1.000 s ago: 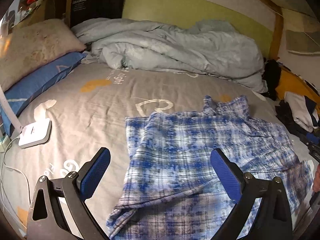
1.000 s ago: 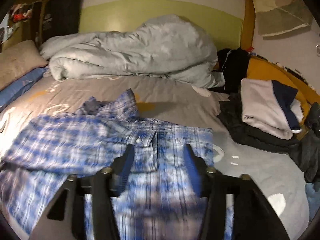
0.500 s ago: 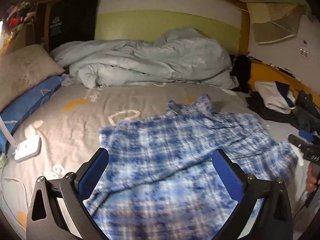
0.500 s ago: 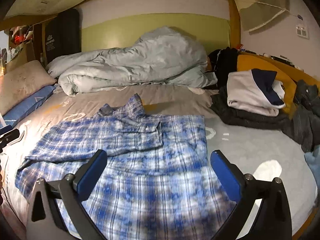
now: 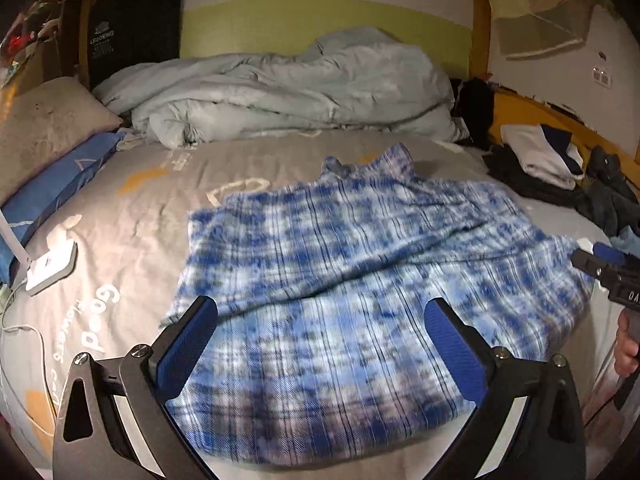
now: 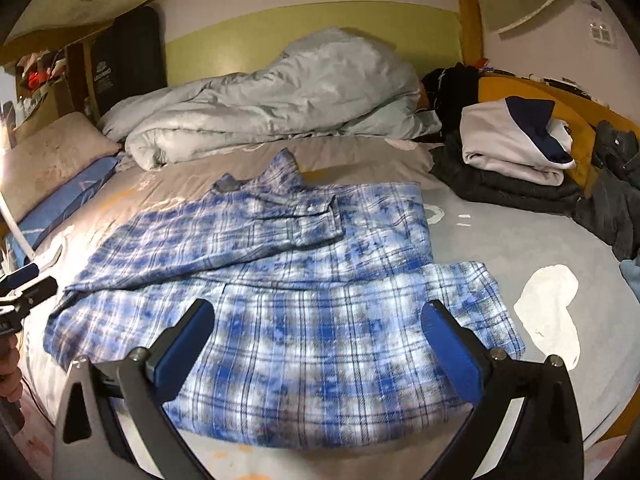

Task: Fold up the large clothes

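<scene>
A blue and white plaid shirt (image 5: pixel 340 264) lies spread on the grey bed sheet (image 5: pixel 132 216), collar toward the headboard, one sleeve folded across its front. It also shows in the right wrist view (image 6: pixel 304 280). My left gripper (image 5: pixel 320 344) is open and empty, above the shirt's lower hem. My right gripper (image 6: pixel 316 344) is open and empty, above the hem on the right side. The right gripper shows at the right edge of the left wrist view (image 5: pixel 608 268). The left gripper shows at the left edge of the right wrist view (image 6: pixel 24 288).
A crumpled pale grey duvet (image 5: pixel 296 96) lies along the headboard. Pillows (image 5: pixel 44 128) lie at the left. A white lamp base (image 5: pixel 52 266) with a cable sits on the left of the bed. Folded and dark clothes (image 6: pixel 516 152) are piled at the right.
Both grippers have pulled back and up from the shirt. The right gripper, partly closed a second ago, is now wide open. The shirt lies flat on the bed.
</scene>
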